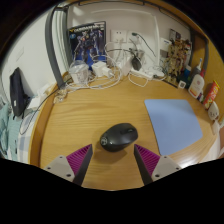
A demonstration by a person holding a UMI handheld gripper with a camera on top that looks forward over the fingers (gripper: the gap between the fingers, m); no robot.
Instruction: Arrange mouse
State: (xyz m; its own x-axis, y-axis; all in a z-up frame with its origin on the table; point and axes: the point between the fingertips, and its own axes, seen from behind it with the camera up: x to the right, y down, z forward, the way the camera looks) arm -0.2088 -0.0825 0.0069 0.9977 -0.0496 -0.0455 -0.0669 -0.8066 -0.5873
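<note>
Gripper (pixel 112 160) held low over wooden desk (pixel 95 115), fingers (pixel 72 160) spread well apart, nothing clamped between them, magenta pads facing inward on either side. Black mouse (pixel 119 136) resting on the desk just ahead of the fingertips, roughly centred on the gap, touching neither finger, lying flat on its own. Pale blue mouse mat (pixel 172 115) lying to the right of the mouse and a little beyond it, apart from it, flat on the desk near the right-hand edge. Farther back, clear plastic packaging (pixel 95 70) and tangled white cables (pixel 135 55) spread along the rear of the desk. Dark poster with a robot figure (pixel 88 40) propped upright against the white wall behind them. Row of bottles (pixel 198 82) standing at the far right, one with an orange body (pixel 211 93) nearest the mat. Small figurine (pixel 177 50) upright beyond the bottles. Dark object (pixel 18 90) at the far left edge of the desk, too unclear to name.
</note>
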